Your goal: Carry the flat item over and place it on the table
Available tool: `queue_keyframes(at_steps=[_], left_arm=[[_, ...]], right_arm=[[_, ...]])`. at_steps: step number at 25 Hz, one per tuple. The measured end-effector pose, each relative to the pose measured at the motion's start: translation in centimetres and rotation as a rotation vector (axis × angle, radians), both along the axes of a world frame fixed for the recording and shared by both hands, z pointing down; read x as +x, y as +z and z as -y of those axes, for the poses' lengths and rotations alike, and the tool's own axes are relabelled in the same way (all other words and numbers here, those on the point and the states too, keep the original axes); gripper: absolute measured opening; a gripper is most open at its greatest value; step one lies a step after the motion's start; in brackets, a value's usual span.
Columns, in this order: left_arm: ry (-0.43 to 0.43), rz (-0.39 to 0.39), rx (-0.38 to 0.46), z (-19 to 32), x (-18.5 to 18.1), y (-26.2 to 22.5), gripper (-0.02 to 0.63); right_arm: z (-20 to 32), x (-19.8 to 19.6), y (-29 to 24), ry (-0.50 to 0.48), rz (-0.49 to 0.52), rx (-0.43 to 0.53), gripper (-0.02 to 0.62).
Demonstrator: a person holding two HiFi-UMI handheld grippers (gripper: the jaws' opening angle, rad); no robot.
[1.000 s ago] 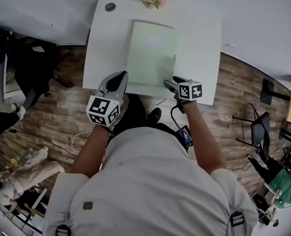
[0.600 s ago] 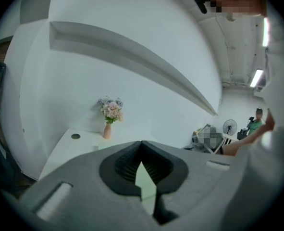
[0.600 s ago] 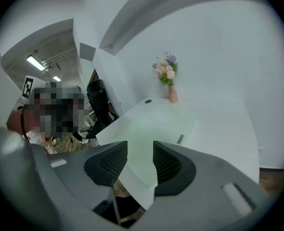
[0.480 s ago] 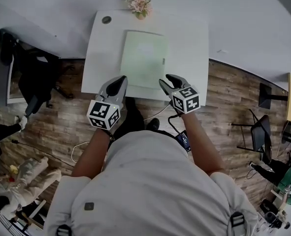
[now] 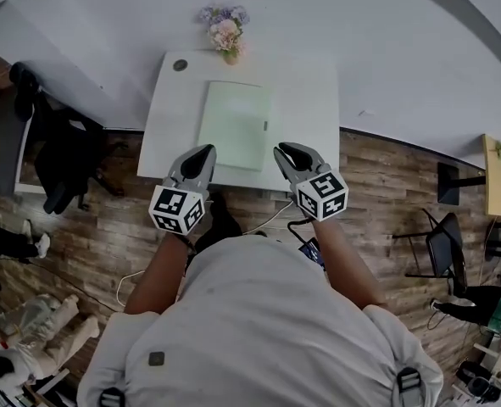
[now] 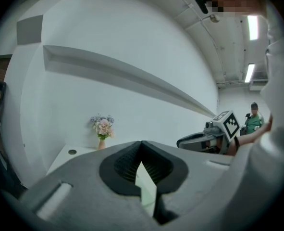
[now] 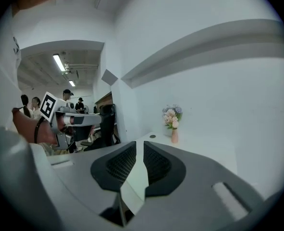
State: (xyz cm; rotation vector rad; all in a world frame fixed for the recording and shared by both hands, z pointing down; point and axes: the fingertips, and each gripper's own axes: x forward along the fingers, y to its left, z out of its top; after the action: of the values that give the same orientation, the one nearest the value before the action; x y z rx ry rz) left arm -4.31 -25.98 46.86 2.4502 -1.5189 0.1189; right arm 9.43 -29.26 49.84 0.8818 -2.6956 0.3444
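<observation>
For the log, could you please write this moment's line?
green sheet: flat on table; left gripper: shut, empty; right gripper: just closing, nothing between

Through the left tongs [image 6: 142,144], only a pale green sliver of the flat item [image 6: 146,182]; rest hidden by their own body. Overhead, bench [image 5: 305,100] near edge partly covered by them.

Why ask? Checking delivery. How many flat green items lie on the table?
1: the flat green item, on the table by the flower vase; any beneath stay hidden.
</observation>
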Motion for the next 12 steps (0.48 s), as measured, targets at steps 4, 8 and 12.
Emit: queue_keyframes(at_steps=[4, 8, 12], left_arm=[[-0.012, 0.006, 0.019, -1.0, 0.8, -0.7, 0.000], [-0.025, 0.018, 0.029, -2.2, 1.3, -1.2, 0.000], [-0.053, 0.036, 0.025, -3.8, 1.6, -1.9, 0.000]], right_arm=[[-1.3, 1.2, -1.9, -0.007, 0.030, 0.036, 0.030], [-2.4, 2.1, -2.6, -0.023, 0.046, 0.051, 0.009], [-3.7, 2.9, -3.3, -0.040, 0.078, 0.064, 0.009]])
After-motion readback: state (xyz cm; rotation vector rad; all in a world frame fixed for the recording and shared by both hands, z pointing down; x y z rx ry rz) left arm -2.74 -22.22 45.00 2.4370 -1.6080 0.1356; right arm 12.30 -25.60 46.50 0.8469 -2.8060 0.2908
